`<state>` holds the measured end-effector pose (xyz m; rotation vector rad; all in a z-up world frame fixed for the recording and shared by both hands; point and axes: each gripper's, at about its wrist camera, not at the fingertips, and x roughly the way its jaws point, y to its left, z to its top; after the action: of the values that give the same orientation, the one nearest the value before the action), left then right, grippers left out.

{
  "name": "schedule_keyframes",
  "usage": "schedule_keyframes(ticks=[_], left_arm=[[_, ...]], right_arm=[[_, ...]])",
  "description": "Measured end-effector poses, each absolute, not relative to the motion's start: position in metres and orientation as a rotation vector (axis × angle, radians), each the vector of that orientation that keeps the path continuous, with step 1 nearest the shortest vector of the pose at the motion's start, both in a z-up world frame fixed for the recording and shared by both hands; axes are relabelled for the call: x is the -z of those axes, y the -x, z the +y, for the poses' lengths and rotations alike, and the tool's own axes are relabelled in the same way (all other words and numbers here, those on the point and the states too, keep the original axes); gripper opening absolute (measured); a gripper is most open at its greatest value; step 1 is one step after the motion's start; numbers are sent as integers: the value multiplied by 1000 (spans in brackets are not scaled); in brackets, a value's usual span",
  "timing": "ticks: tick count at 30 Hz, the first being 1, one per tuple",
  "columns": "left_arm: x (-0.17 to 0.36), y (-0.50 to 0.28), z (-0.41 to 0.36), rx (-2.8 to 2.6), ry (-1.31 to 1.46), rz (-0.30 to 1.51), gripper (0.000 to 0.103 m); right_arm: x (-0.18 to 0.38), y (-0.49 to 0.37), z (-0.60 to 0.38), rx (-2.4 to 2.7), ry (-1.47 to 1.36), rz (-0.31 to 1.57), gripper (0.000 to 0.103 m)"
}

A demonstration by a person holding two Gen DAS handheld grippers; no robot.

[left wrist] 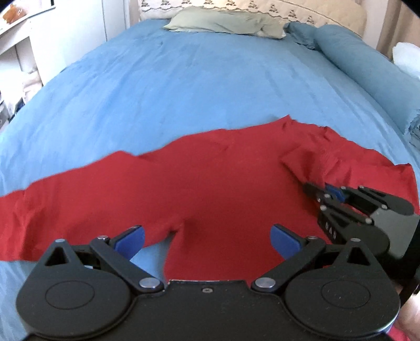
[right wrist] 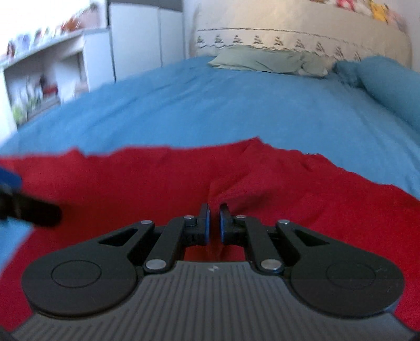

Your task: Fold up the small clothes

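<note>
A red garment (left wrist: 199, 188) lies spread across the blue bed cover, with a notch in its near edge. My left gripper (left wrist: 207, 240) is open wide, its blue pads just above the garment's near edge. My right gripper (left wrist: 313, 187) shows at the right in the left wrist view, pinching a raised fold of the red cloth. In the right wrist view the right gripper (right wrist: 214, 223) has its jaws nearly closed on a ridge of the red garment (right wrist: 288, 188). The left gripper's finger (right wrist: 31, 209) shows blurred at the left edge.
The blue bed cover (left wrist: 183, 86) stretches away to a green pillow (left wrist: 225, 22) and a patterned headboard (right wrist: 302, 31). A rolled blue duvet (left wrist: 367, 65) runs along the right side. White shelves (right wrist: 47, 76) stand left of the bed.
</note>
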<state>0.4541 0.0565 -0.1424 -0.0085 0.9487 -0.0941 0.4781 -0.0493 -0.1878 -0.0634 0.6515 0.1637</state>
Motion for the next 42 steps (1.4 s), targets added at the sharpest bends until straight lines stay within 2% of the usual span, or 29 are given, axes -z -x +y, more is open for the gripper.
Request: schedule_keyframes(ticks=[3,5,7,8,10,17,22,24,28,30,31,34,35,36,42], left_arm=[[148,-448,65,97,51,943,103],[151,-450,68,101,84,938,103],[150,-452,67,112,109,929,103],[151,-453,68,121,117,922,103],[149,-457,63,145,126,907,103],[136,-474,2,286,81,858,103],[151,-479,-79,265,-222,800,101],[163,-479,-98,266,-326,771,91],[180,-479,-114,261,-422,731,78],[186,-478,-118,247,-461,708,61],[189,-477,-121,246,-484,700,57],[196,-479,-125,267,-526,694,32],[197,-482,-126,277,-520,706,12],[198,-484,-126,282,-504,718,5],[164,-483,-103,229,-379,638,5]], right_arm=[[199,-472,-35,-174,201,635,28],[211,-463,-30,-200,277,628,53],[217,-455,-21,-206,330,611,70],[219,-455,-16,-198,349,606,78],[217,-451,-20,-201,365,604,88],[199,-401,-78,-221,341,654,90],[187,-362,-148,-143,162,689,93],[183,-352,-171,-102,93,692,93],[181,-332,-208,-51,-4,680,95],[180,-326,-218,-41,-30,675,95],[180,-324,-224,-41,-42,676,95],[179,-323,-227,-37,-69,673,95],[180,-322,-228,-36,-75,670,95],[180,-321,-228,-32,-79,669,95],[183,-330,-230,-26,-83,676,95]])
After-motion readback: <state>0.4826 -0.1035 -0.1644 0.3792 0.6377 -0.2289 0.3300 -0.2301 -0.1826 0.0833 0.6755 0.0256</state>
